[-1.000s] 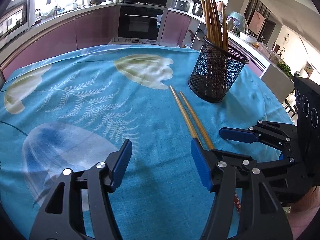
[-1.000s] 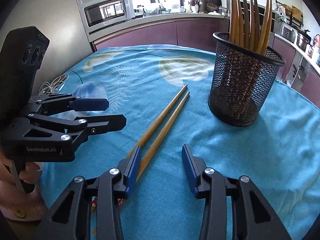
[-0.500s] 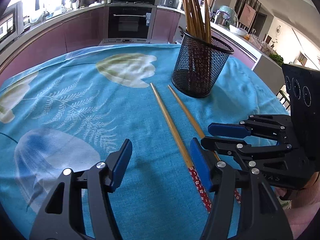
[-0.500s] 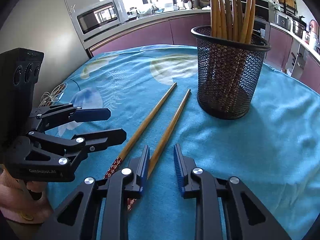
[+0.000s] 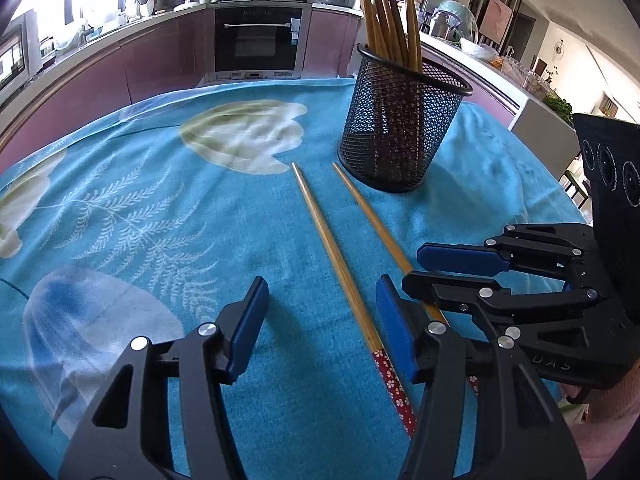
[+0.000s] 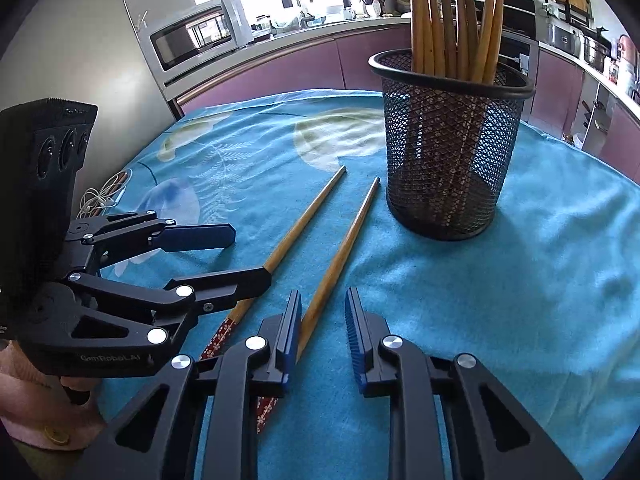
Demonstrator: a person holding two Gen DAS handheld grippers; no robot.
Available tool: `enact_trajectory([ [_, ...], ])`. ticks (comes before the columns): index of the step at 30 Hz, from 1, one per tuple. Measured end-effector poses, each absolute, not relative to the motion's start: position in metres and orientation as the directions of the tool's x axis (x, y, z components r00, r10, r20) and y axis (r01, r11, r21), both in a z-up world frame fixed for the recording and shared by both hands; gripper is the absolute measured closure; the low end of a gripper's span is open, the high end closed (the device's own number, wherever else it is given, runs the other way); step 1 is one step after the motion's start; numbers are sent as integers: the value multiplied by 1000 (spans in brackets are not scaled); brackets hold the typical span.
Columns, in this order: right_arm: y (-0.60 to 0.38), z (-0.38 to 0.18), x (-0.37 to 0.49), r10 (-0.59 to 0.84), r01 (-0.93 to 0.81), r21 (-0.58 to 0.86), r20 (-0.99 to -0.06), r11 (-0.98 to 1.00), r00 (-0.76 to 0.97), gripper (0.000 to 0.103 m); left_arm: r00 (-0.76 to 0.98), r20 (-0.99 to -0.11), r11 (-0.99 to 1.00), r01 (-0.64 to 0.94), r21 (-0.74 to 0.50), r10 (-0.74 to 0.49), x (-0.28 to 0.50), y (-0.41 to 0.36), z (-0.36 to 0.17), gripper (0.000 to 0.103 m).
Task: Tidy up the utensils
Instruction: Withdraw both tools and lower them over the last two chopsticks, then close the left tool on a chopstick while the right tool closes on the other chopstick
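Right wrist: narrow, empty right hand-held gripper [image 6: 322, 330] over tapered wooden chopsticks [image 6: 340, 256]; left gapes.

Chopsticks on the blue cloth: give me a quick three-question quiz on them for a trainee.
1. True or false: the mesh holder lies tipped over.
2. How many loose chopsticks lie on the blue cloth?
3. Which ends point toward the holder: A, bare tapered tips; B, red patterned ends?
Key: 1 false, it stands upright; 2 two; 3 A.
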State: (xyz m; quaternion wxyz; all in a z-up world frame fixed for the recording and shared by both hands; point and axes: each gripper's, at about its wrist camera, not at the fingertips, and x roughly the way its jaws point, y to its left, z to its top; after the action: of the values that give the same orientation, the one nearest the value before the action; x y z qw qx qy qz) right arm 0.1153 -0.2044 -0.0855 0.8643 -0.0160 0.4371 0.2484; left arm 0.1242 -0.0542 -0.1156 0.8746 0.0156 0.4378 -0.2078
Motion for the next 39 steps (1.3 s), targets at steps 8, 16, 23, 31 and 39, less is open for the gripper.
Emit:
enact_trajectory([
  [8,-206,-86,119,404,-437,179,-763,882,504,84,529,-781,916,377,-135,-333,132,-59,-117,55],
  [16,-203,-86,125,384,-429,156,-765,890,518,85,522,-796,925,361,-119,-306,145,-62,-117,70],
  [23,-201,-86,132,381,-424,156,-764,892,520,86,517,-802,926,360,-115,-300,152,-69,-118,78],
  [31,-205,-87,137,389,-407,180,-760,896,521,92,519,-799,927,353,-125,-305,152,-74,-119,89],
  [39,-212,-87,137,408,-389,218,-752,895,518,96,521,-791,930,333,-156,-319,150,-71,-120,94],
])
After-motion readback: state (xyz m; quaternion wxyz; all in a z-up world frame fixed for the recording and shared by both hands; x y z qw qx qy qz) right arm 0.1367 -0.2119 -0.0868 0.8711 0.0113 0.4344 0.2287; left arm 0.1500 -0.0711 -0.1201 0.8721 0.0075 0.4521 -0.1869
